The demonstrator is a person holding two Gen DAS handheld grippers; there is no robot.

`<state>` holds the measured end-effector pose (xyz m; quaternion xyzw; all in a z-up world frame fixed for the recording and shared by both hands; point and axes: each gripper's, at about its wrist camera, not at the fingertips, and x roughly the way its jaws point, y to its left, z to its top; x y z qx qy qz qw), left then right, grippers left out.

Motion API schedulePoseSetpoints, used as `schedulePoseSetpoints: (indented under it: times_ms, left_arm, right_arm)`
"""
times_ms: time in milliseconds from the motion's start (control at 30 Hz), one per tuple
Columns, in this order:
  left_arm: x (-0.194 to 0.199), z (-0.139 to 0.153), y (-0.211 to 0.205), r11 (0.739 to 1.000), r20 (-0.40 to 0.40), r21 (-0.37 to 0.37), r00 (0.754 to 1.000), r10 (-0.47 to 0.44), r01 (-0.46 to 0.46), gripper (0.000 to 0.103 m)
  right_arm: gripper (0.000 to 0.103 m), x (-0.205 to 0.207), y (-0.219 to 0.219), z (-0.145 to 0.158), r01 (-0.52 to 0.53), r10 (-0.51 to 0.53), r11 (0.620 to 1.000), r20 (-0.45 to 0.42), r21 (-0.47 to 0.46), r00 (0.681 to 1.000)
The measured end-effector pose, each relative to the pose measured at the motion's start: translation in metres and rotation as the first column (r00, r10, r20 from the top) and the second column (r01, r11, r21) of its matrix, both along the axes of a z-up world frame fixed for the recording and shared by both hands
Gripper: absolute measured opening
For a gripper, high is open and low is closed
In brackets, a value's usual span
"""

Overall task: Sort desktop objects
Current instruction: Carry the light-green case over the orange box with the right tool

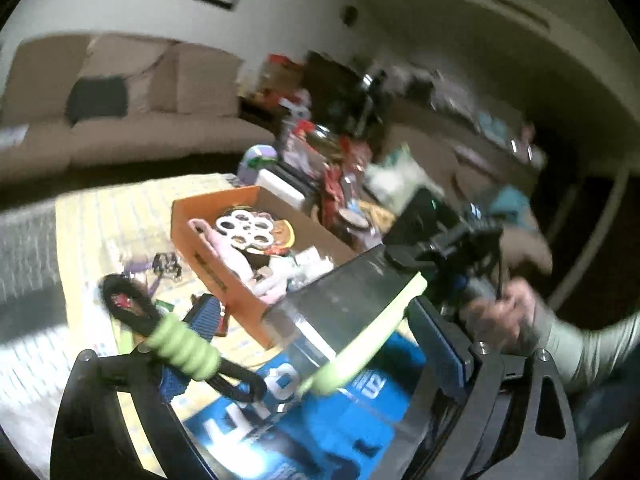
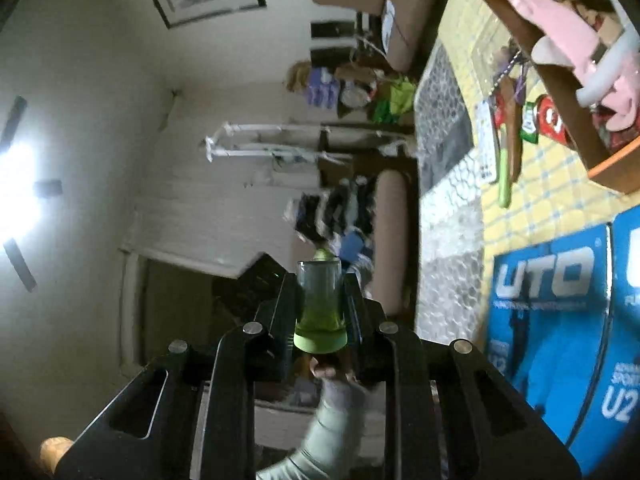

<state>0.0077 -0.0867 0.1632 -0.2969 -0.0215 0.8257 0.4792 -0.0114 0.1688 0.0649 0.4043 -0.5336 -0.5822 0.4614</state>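
The right tool (image 2: 320,308) is clamped on a clear case with a green edge (image 2: 319,304), its two fingers pressed against the case's sides and holding it up off the counter. In the left wrist view the same case (image 1: 352,300) appears as a dark, flat slab with a pale green rim, tilted above the blue UTO box (image 1: 304,408).

The left tool (image 1: 308,364) stands wide apart, gripping nothing; the case hangs between its fingers without visibly touching them.

On the yellow checked counter (image 1: 92,216), an orange cardboard box (image 1: 208,256) sits farther back, holding a white ring-shaped piece (image 1: 244,228) and pink items. A black cord with a green coil (image 1: 180,344) lies near the left tool.
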Motion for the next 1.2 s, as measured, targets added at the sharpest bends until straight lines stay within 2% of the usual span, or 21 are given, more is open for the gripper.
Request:
schedulePoseSetpoints:
  times_ms: [100, 167, 233, 267, 300, 467, 567, 600, 667, 700, 733, 800, 833, 900, 933, 967, 1000, 1033, 1067, 1133, 1200]
  left_arm:
    - [0.011, 0.012, 0.01, 0.994, -0.096, -0.079, 0.992, -0.08, 0.073, 0.096]
    - [0.019, 0.013, 0.018, 0.981, -0.115, -0.131, 0.98, -0.161, 0.146, 0.096]
    - [0.022, 0.012, 0.026, 0.97, -0.101, -0.16, 0.975, -0.2, 0.182, 0.083]
    - [0.02, 0.01, 0.028, 0.97, -0.087, -0.156, 0.976, -0.2, 0.185, 0.068]
    - [0.017, 0.006, 0.027, 0.97, -0.058, -0.142, 0.977, -0.208, 0.198, 0.061]
    - [0.012, -0.011, 0.029, 0.963, 0.026, -0.079, 0.967, -0.255, 0.256, 0.05]
    - [0.008, -0.016, 0.028, 0.964, 0.122, 0.049, 0.956, -0.267, 0.262, 0.046]
    - [0.005, -0.019, 0.024, 0.959, 0.171, 0.132, 0.947, -0.273, 0.252, 0.045]
    - [0.0, -0.025, 0.019, 0.934, 0.266, 0.276, 0.916, -0.3, 0.225, 0.045]
    - [-0.002, -0.029, 0.016, 0.92, 0.312, 0.341, 0.9, -0.304, 0.192, 0.045]
    - [-0.004, -0.034, 0.014, 0.899, 0.357, 0.409, 0.88, -0.314, 0.156, 0.045]
    - [-0.009, -0.045, 0.012, 0.869, 0.441, 0.491, 0.843, -0.308, 0.061, 0.044]
    - [-0.013, -0.054, 0.014, 0.846, 0.496, 0.534, 0.809, -0.316, 0.003, 0.043]
    - [-0.018, -0.069, 0.021, 0.8, 0.586, 0.595, 0.724, -0.364, -0.08, 0.043]
    - [-0.019, -0.076, 0.026, 0.784, 0.629, 0.609, 0.675, -0.386, -0.12, 0.043]
    - [-0.018, -0.08, 0.031, 0.779, 0.657, 0.611, 0.64, -0.399, -0.142, 0.043]
    - [-0.016, -0.082, 0.037, 0.785, 0.672, 0.601, 0.626, -0.396, -0.149, 0.043]
    - [-0.014, -0.082, 0.042, 0.794, 0.677, 0.588, 0.63, -0.381, -0.152, 0.043]
    - [-0.013, -0.084, 0.047, 0.798, 0.686, 0.582, 0.621, -0.379, -0.155, 0.043]
    - [-0.012, -0.09, 0.053, 0.79, 0.696, 0.591, 0.599, -0.396, -0.164, 0.043]
    - [-0.014, -0.096, 0.059, 0.793, 0.714, 0.582, 0.58, -0.392, -0.18, 0.043]
  right_arm:
    - [0.021, 0.002, 0.004, 0.005, -0.016, 0.016, 1.0, 0.014, 0.013, 1.0]
    - [0.021, 0.004, 0.006, 0.006, -0.025, 0.025, 1.0, 0.024, 0.012, 0.999]
    - [0.021, 0.006, 0.004, 0.01, -0.049, 0.048, 0.998, 0.021, 0.032, 0.999]
    - [0.021, 0.007, 0.003, 0.011, -0.055, 0.054, 0.997, 0.023, 0.052, 0.998]
    - [0.021, 0.008, 0.004, 0.01, -0.059, 0.058, 0.997, 0.029, 0.056, 0.998]
    - [0.022, 0.006, 0.009, 0.002, -0.051, 0.047, 0.997, 0.063, 0.052, 0.997]
    - [0.025, 0.004, 0.014, -0.002, -0.04, 0.036, 0.998, 0.077, 0.053, 0.996]
    - [0.031, 0.003, 0.015, -0.002, -0.044, 0.04, 0.997, 0.073, 0.055, 0.996]
    - [0.056, 0.003, 0.02, 0.0, -0.044, 0.041, 0.997, 0.057, 0.059, 0.998]
    - [0.074, 0.005, 0.023, 0.004, -0.041, 0.04, 0.996, 0.02, 0.076, 0.999]
    - [0.081, 0.006, 0.025, 0.008, -0.041, 0.042, 0.995, -0.014, 0.089, 0.999]
    - [0.082, 0.011, 0.029, 0.016, -0.037, 0.049, 0.993, -0.102, 0.109, 0.994]
    - [0.082, 0.015, 0.032, 0.017, -0.015, 0.029, 0.993, -0.12, 0.121, 0.992]
    - [0.081, 0.019, 0.034, 0.02, 0.003, 0.028, 0.985, -0.18, 0.17, 0.983]
    - [0.082, 0.02, 0.036, 0.021, 0.019, 0.02, 0.98, -0.194, 0.197, 0.981]
    - [0.082, 0.018, 0.038, 0.021, 0.029, 0.015, 0.977, -0.203, 0.211, 0.979]
    - [0.082, 0.015, 0.043, 0.019, 0.048, -0.007, 0.98, -0.203, 0.195, 0.979]
    - [0.082, 0.013, 0.047, 0.018, 0.06, -0.026, 0.984, -0.199, 0.169, 0.98]
    - [0.082, 0.009, 0.05, 0.017, 0.063, -0.035, 0.988, -0.191, 0.139, 0.981]
    - [0.082, 0.001, 0.05, 0.017, 0.057, -0.036, 0.992, -0.185, 0.11, 0.982]
    - [0.082, -0.005, 0.044, 0.019, 0.046, -0.024, 0.992, -0.188, 0.114, 0.982]
